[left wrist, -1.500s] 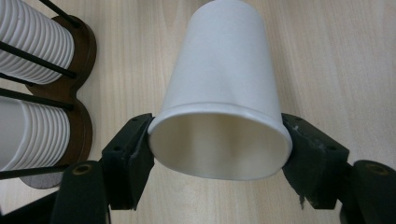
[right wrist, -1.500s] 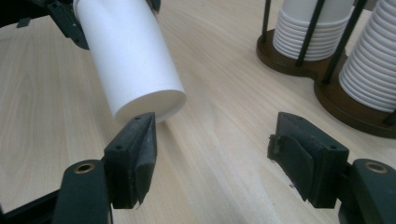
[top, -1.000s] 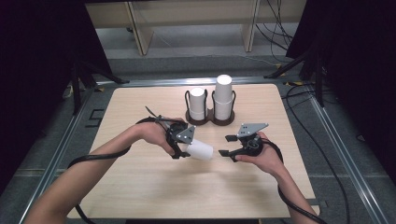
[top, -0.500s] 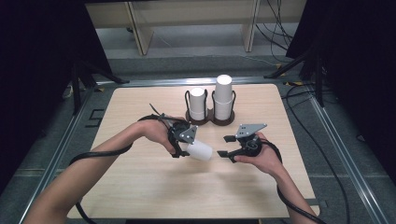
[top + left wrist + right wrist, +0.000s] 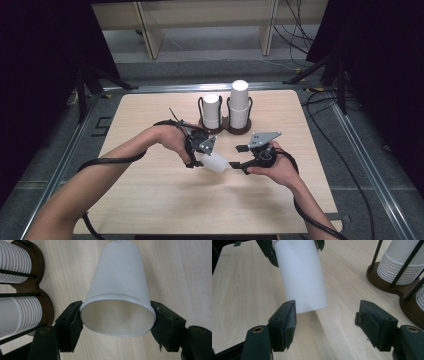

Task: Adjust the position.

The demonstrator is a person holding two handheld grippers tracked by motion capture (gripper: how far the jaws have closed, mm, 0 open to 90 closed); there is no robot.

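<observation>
My left gripper (image 5: 200,158) is shut on the rim of a white paper cup (image 5: 215,163) and holds it on its side just above the wooden table (image 5: 150,200). In the left gripper view the pads squeeze the cup (image 5: 120,282) into an oval at its mouth, and its base points away. My right gripper (image 5: 237,157) faces the cup's base from the right, open. In the right gripper view the cup (image 5: 300,275) hangs just beyond the left jaw and neither pad presses on it.
A dark wooden rack (image 5: 226,128) at the table's far middle holds two stacks of white cups, a shorter one (image 5: 211,111) and a taller one (image 5: 239,102). Black cables trail from both grippers over the table's front edge.
My right gripper has edged a little leftward toward the cup's base. The left gripper and its cup have hardly moved.
</observation>
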